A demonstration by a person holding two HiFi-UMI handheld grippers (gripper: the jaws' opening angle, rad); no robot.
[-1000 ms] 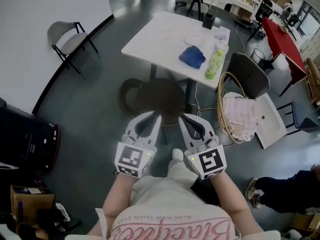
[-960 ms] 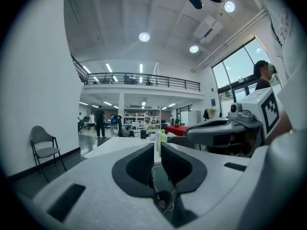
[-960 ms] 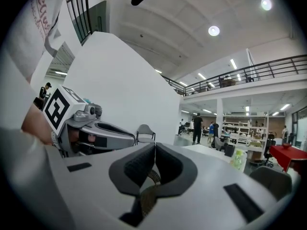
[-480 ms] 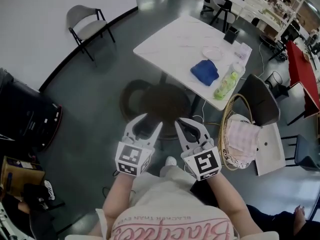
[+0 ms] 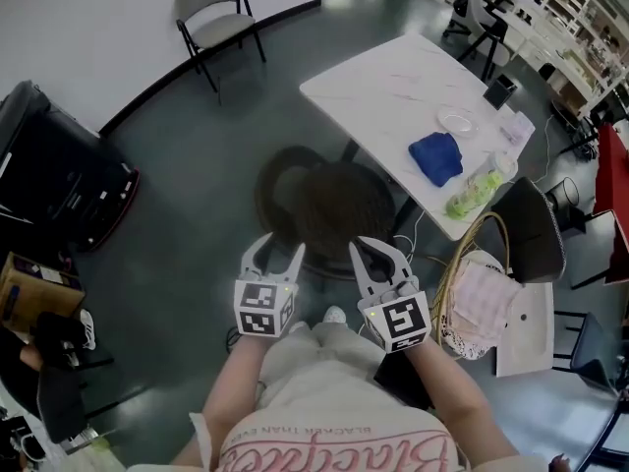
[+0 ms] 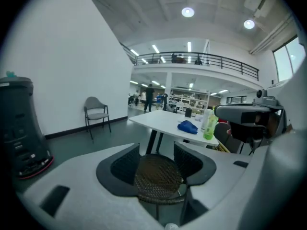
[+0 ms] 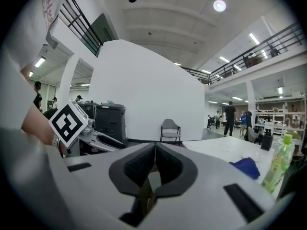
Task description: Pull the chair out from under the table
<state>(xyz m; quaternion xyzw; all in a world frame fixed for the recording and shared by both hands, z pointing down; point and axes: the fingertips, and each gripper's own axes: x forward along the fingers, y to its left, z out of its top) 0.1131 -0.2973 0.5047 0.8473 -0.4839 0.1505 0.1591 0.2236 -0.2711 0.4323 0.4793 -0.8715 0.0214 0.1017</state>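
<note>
Your left gripper [image 5: 278,250] has just opened, empty, and your right gripper [image 5: 374,250] is closed on nothing: clasp the chair [image 5: 329,205] by its near rim and pull straight away from the table [image 5: 393,87] edge.

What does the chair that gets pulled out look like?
Find the big white table. Beside its near edge stands a round dark chair. Unlike the grey chair by the wall, its seat is woven wicker.

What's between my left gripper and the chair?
Nothing but bare floor: the left gripper view shows the chair straight past the left gripper, whose empty jaws have just been opening.
</note>
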